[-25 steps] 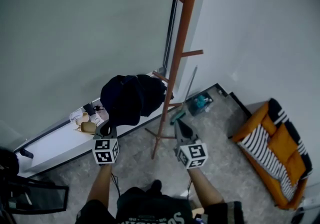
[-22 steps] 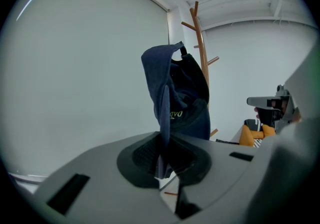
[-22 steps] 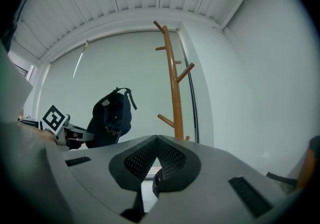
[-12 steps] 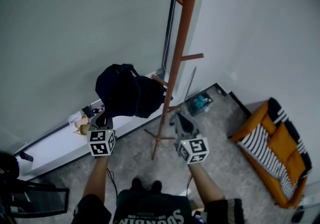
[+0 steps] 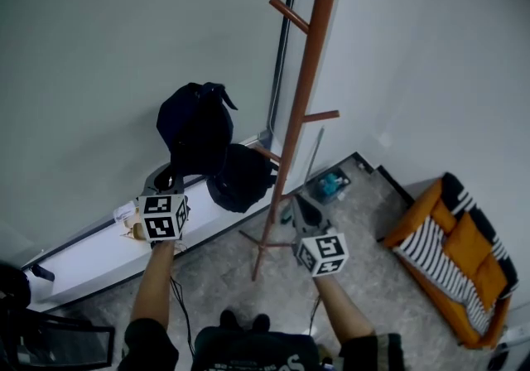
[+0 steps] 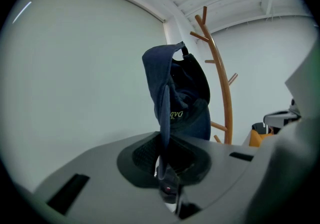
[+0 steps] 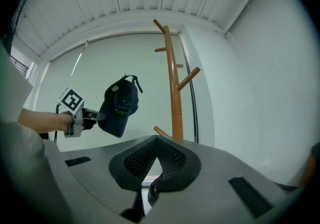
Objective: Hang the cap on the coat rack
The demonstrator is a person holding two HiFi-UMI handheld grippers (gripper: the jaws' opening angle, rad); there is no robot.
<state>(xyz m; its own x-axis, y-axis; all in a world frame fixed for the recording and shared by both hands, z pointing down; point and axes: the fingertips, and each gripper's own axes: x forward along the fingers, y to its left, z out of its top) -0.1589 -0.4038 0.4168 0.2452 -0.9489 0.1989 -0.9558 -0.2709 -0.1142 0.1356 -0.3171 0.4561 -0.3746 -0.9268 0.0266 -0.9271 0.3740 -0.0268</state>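
Observation:
A dark navy cap hangs in the air left of the brown wooden coat rack, apart from it. My left gripper is shut on its brim from below. The left gripper view shows the cap rising out of the shut jaws, with the coat rack behind it. My right gripper is shut on nothing, low beside the rack's pole. From the right gripper view, the cap and the left gripper sit left of the coat rack. A second dark item hangs from a low peg.
An orange striped seat stands at the right. A white ledge with small items runs along the wall at the left. A teal thing lies on the floor behind the rack. A black chair is at the lower left.
My left gripper has lifted the cap up and slightly left, away from the dark item on the low peg. The right gripper has barely moved.

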